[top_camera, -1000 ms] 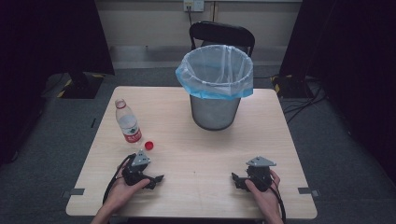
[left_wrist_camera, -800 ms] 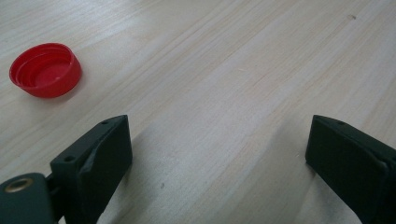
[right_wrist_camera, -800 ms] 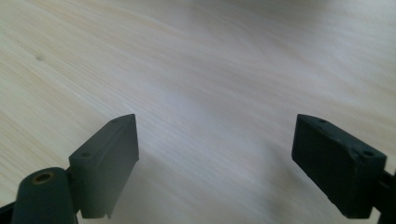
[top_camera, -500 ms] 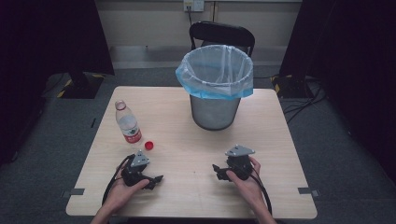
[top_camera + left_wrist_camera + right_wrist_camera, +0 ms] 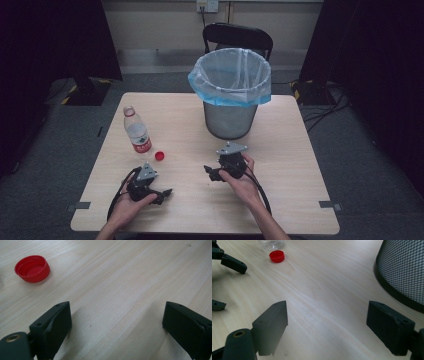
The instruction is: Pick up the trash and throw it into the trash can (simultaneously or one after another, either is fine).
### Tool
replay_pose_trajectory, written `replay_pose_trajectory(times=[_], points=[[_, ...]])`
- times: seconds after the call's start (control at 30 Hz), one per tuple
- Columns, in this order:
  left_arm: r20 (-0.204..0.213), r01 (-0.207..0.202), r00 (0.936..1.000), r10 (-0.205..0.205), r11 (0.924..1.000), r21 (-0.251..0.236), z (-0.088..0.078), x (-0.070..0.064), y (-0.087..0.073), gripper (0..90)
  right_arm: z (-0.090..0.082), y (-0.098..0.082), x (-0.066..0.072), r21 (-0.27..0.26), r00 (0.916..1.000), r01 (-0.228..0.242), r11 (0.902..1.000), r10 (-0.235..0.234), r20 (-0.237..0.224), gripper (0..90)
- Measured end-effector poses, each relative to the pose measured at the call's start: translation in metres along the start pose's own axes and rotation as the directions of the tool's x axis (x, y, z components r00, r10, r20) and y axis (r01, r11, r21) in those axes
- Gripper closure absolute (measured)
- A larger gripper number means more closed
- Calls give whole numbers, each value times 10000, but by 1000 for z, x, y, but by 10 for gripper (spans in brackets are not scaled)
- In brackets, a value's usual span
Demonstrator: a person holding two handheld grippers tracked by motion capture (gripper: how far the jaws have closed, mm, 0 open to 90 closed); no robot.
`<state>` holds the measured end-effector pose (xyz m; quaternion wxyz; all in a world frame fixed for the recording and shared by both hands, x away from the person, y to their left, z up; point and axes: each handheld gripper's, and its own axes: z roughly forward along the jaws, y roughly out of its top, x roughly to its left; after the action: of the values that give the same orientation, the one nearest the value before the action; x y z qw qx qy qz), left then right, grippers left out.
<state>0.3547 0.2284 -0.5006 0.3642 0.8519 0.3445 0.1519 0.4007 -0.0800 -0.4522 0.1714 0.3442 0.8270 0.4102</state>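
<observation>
A clear water bottle (image 5: 136,131) with a red label stands uncapped at the table's left. Its red cap (image 5: 159,155) lies upside down beside it, also seen as the cap (image 5: 32,268) and the cap (image 5: 277,256). My left gripper (image 5: 164,196) rests near the front edge, jaws open on bare wood, the same in its own view (image 5: 117,322). My right gripper (image 5: 209,173) is held over the table's middle, pointing left, open and empty (image 5: 327,322). The bottle's base (image 5: 272,243) shows at the top of the right gripper view.
A mesh waste bin (image 5: 232,95) lined with a blue bag stands at the back centre; its mesh wall (image 5: 404,272) is close on the right gripper's right. The left gripper's open fingers (image 5: 233,263) show farther off. A black chair (image 5: 238,36) stands behind the wooden table (image 5: 300,150).
My right gripper has moved left and forward from the front right to the table's middle, in front of the bin. The left gripper has stayed put.
</observation>
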Motion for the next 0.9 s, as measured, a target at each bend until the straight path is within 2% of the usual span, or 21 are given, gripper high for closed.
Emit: replay_pose_trajectory(times=[0.2,0.4,0.53,0.9], points=[[2,-4,10000,4,10000,-4,0,0,0,83,8,7,2,-49,9996,26,10000,-28,-294,172],[2,6,10000,-6,10000,-7,0,0,0,84,22,30,12,-274,9967,328,9991,-347,-735,170],[54,26,10000,-26,10000,0,-1,0,-1,84,29,40,15,-396,9953,412,9984,-445,-860,169],[89,-30,10000,30,10000,14,-3,1,-3,86,59,68,29,-486,9849,781,9958,-847,-1510,151]])
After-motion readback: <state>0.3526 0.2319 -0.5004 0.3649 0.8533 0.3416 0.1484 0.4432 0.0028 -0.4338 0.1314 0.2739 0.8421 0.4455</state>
